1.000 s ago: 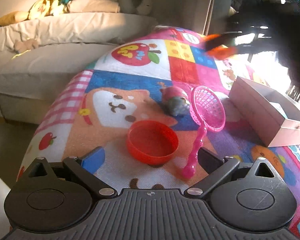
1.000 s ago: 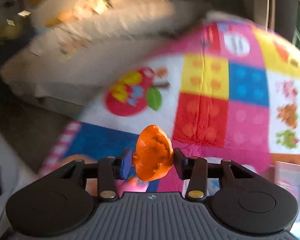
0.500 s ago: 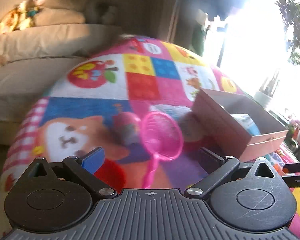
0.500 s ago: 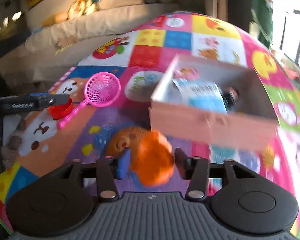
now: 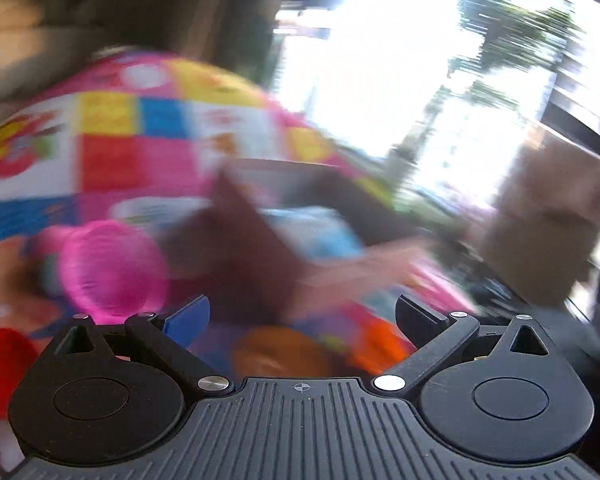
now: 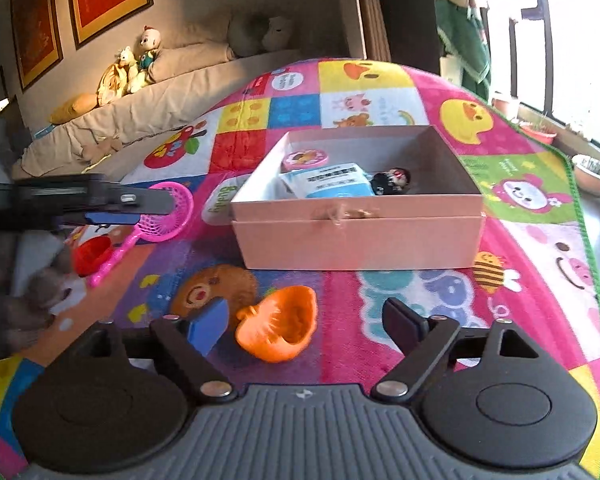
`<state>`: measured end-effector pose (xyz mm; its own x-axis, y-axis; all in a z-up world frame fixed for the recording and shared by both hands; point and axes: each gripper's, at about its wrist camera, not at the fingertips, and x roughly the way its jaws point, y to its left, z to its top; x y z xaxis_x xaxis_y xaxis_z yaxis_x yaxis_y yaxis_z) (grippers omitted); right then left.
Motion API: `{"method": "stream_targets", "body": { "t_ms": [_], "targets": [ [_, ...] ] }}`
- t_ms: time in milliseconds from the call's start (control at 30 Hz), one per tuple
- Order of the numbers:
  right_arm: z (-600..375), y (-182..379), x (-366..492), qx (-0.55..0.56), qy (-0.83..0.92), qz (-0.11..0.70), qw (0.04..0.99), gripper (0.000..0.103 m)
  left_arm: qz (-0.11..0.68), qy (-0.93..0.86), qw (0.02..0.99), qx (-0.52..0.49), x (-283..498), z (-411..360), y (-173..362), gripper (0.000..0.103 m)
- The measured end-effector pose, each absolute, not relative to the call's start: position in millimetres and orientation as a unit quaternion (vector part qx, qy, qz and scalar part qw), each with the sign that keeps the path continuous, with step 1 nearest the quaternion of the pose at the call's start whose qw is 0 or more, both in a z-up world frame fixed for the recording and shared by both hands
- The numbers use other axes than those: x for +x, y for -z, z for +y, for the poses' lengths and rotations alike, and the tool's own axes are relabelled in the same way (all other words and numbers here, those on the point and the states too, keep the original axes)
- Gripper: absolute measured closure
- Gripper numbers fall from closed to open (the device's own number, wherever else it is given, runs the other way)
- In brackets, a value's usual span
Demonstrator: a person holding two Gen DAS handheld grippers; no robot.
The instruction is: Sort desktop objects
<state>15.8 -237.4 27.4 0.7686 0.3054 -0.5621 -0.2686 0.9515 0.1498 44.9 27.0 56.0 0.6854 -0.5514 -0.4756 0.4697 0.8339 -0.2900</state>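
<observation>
Here the patterned mat [image 6: 380,92] carries the pink box [image 6: 356,240], and the orange toy [image 6: 278,328] lies on the mat just in front of it, between the right gripper [image 6: 300,326]'s opening jaws, nearer the blue pad, no longer pinched. The left gripper [image 5: 302,316] stands open and empty; its blurred view probably shows the same toy below.

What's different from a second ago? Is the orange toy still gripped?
No. The right gripper carried the orange toy toward the pink box; its jaws are opening, and the toy lies on the mat, outside the box. The pink scoop and red cup stayed put.
</observation>
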Motion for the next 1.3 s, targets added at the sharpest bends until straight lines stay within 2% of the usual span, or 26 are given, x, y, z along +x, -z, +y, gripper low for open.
{"method": "stream_targets", "body": {
  "t_ms": [67,200,300,400,467,533,600,633,667,767,933,1133,1233,1300],
  "targets": [
    [-241,-23,17,0.035,-0.149,0.307,0.939,0.016,0.259,0.287,0.921,-0.037,26,22,-59,0.001],
    [-244,-16,20,0.040,-0.146,0.313,0.938,0.016,0.268,0.143,0.953,-0.015,31,37,-58,0.001],
    [-241,-14,19,0.037,-0.148,0.309,0.939,0.016,0.328,0.037,0.941,-0.076,61,66,-47,0.001],
    [-233,-16,17,0.026,-0.156,0.300,0.941,0.017,0.347,0.019,0.925,-0.152,83,89,-35,0.003],
    [-228,-18,15,0.017,-0.159,0.293,0.943,0.018,0.349,0.000,0.924,-0.159,98,92,-29,0.022],
    [-225,-18,16,0.013,-0.158,0.292,0.943,0.018,0.353,-0.010,0.922,-0.157,111,92,-26,0.025],
    [-223,-18,17,0.012,-0.158,0.296,0.942,0.018,0.359,-0.010,0.921,-0.151,124,90,-21,0.037],
    [-223,-17,17,0.011,-0.158,0.297,0.942,0.018,0.363,-0.010,0.921,-0.144,125,87,-19,0.056],
    [-223,-17,16,0.010,-0.159,0.298,0.941,0.018,0.368,-0.011,0.920,-0.137,126,84,-17,0.070],
    [-225,-15,15,0.009,-0.156,0.299,0.941,0.018,0.364,-0.006,0.925,-0.106,113,70,-17,0.081],
    [-231,-13,21,0.019,-0.143,0.303,0.942,0.018,0.307,0.018,0.952,-0.002,74,40,-31,0.085],
    [-233,-13,19,0.020,-0.138,0.303,0.943,0.018,0.313,0.100,0.943,0.058,35,9,-29,0.086],
    [-235,-13,19,0.021,-0.133,0.304,0.943,0.018,0.325,0.161,0.930,0.052,19,-1,-26,0.079],
    [-237,-13,19,0.023,-0.129,0.306,0.943,0.018,0.321,0.170,0.930,0.045,11,-3,-27,0.070]
  ]
}}
